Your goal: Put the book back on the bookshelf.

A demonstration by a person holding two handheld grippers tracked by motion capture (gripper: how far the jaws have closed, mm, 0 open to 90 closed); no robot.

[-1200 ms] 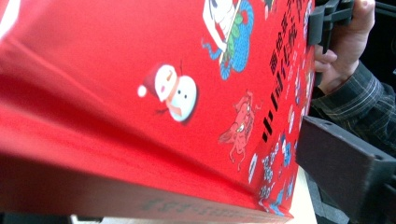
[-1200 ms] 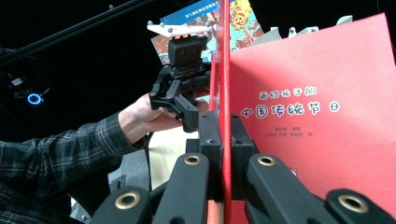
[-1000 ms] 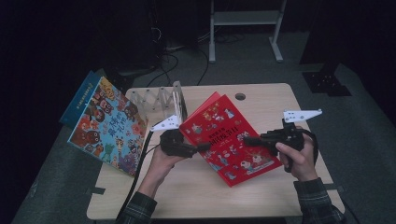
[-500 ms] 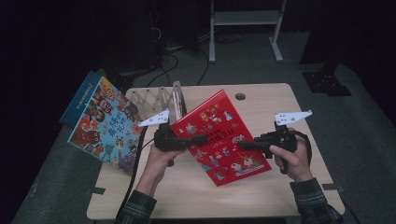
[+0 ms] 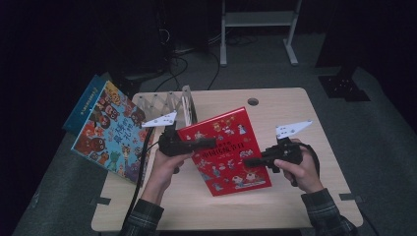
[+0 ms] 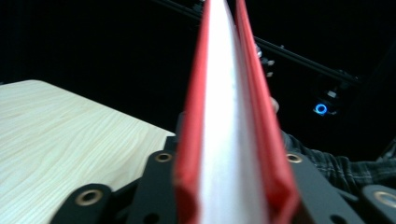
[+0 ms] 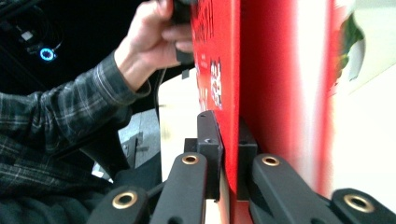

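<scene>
A red picture book (image 5: 226,152) is held tilted above the wooden table (image 5: 295,206) between both grippers. My left gripper (image 5: 209,143) reaches in from the left over the book's upper edge. Its jaws have just been closing, and the book (image 6: 224,116) stands edge-on between them with the pads against both red covers. My right gripper (image 5: 251,162) comes from the right and is shut on the book's lower right part. In the right gripper view its pads (image 7: 208,140) clamp the red cover (image 7: 275,70), with the other hand gripping farther up.
A colourful picture book (image 5: 105,132) leans at the table's left edge with a blue book (image 5: 83,101) behind it. A wooden accordion rack (image 5: 169,105) stands at the back left. A cable hole (image 5: 253,102) sits near the far edge. A white frame (image 5: 255,19) stands on the floor beyond.
The left jaws have closed onto the book's upper edge. The right hand has shifted left and down, and the book has moved a little left with it.
</scene>
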